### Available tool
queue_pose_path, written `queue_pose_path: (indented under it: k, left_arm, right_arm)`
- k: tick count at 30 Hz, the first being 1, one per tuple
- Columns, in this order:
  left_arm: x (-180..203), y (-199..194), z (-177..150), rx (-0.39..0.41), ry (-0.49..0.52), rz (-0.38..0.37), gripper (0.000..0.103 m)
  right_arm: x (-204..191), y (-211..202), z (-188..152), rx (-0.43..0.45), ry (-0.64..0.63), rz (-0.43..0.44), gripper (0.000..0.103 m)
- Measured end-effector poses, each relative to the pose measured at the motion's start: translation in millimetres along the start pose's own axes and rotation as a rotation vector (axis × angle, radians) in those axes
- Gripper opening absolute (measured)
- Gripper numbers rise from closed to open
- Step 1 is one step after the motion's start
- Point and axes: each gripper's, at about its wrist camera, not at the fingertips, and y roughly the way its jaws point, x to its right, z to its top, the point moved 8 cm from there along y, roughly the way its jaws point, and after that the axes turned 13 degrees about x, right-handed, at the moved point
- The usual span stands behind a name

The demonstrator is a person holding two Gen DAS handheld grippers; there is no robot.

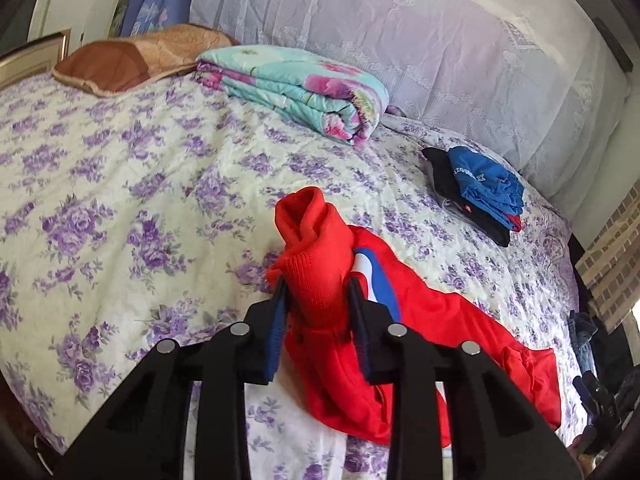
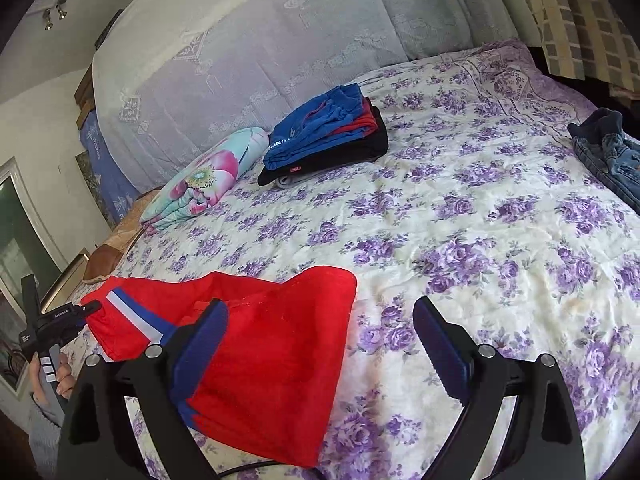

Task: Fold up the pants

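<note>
Across the floral bed [image 2: 460, 240], red pants [image 2: 272, 360] with a white-and-blue side stripe are lying partly bunched, their long axis running from about 9 o'clock toward 4 o'clock in the right wrist view. Left tongs [image 1: 316, 300] are pinching a gathered ribbed end of them, lifting it toward 12 o'clock. Right tongs [image 2: 320, 344] are gaping wide over the fabric, gripping nothing.

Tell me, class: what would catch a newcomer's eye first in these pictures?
The bright red pants lie on the purple-flowered bedspread, and the left gripper pinches a bunched end of them. The right gripper stands open beside them. A stack of folded clothes lies further back.
</note>
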Motion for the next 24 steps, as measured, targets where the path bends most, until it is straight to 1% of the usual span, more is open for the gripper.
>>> queue_pose_path:
  k: [4,7,11,14,17,18,20,22,24]
  left_arm:
    - [46.5,-21.7,11.1,0.065,0.124,-0.008,0.026]
    - [94.4,-36.9,18.0,0.116,0.235,-0.032,0.026]
    - [168.9,-55.8,18.8,0.166,0.369,-0.102,0.025]
    - [230.7,-62.1,5.3,0.177,0.472,-0.174,0.025]
    - [291.0,-61.6,-30.1,0.151,0.596,-0.249,0.025]
    - [308.4,-60.6,-46.2,0.137,0.638,-0.271,0.024]
    - [338.0,-57.1,-84.9,0.098,0.709,-0.32,0.024]
    - [359.4,-47.8,-128.3,0.024,0.765,-0.371,0.024]
    - [369.6,-37.1,-170.6,-0.059,0.804,-0.405,0.024]
  right_arm:
    - [18.9,-14.4,6.0,0.036,0.029,-0.013,0.094]
    - [34.9,-25.4,13.9,0.067,0.051,-0.026,0.094]
    - [53.1,-42.4,29.1,0.132,0.093,-0.026,0.095]
    - [67.0,-57.1,38.2,0.182,0.132,-0.021,0.096]
    - [81.6,-66.6,43.7,0.214,0.165,-0.038,0.098]
    - [84.5,-67.2,46.4,0.208,0.178,-0.034,0.098]
    - [87.0,-73.9,52.2,0.23,0.194,-0.011,0.098]
    - [89.5,-79.8,57.6,0.253,0.177,-0.026,0.098]
    - [93.3,-82.8,60.1,0.263,0.179,-0.035,0.098]
